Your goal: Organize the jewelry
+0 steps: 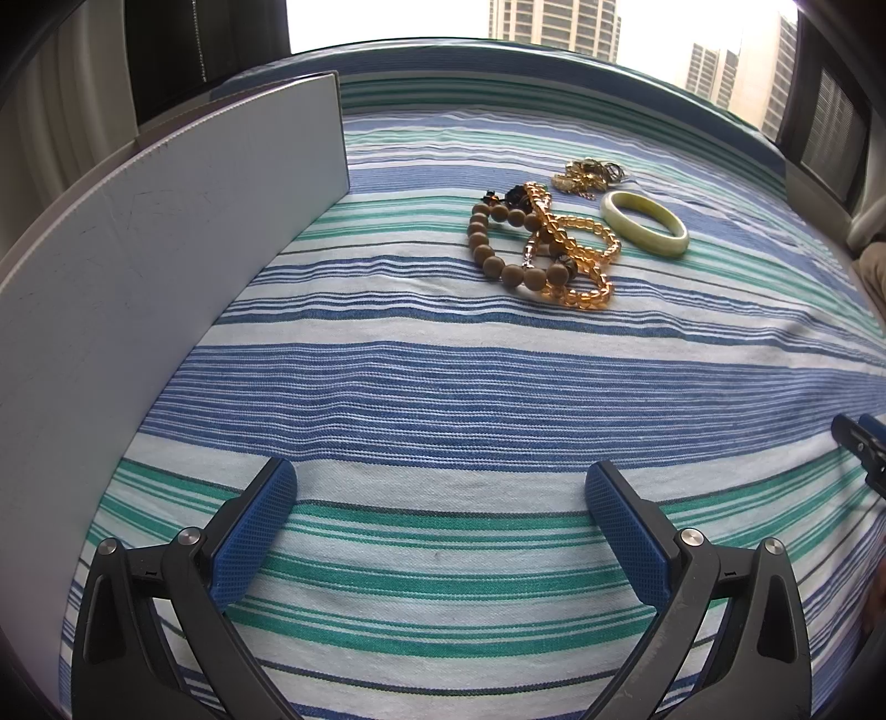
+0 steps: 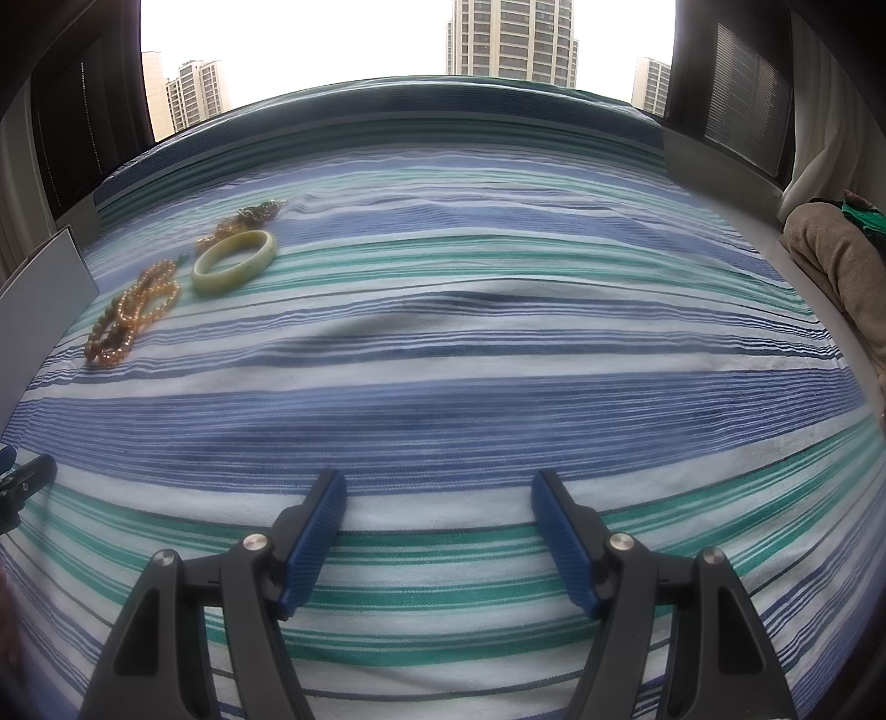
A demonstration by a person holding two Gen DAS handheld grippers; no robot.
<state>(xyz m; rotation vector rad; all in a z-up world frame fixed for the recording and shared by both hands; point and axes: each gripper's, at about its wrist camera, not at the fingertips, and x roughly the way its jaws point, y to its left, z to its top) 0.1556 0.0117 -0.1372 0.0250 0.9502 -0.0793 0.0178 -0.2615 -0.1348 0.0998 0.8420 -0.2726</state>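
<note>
Striped bedsheet (image 1: 443, 387) holds tangled bead bracelets (image 1: 540, 246) beside a jade bangle (image 1: 645, 222); my left gripper (image 1: 440, 493) and right gripper (image 2: 437, 498) gape empty, nothing picked yet—next, reach forward.

A bed is covered by a striped sheet (image 2: 498, 399) in blue, green and white, creased near its middle. Beyond it, a wide window (image 2: 387, 44) is filled with pale daylight and tall apartment towers (image 2: 512, 39). Dark frames and a white curtain (image 2: 819, 144) are seen at the sides.
</note>
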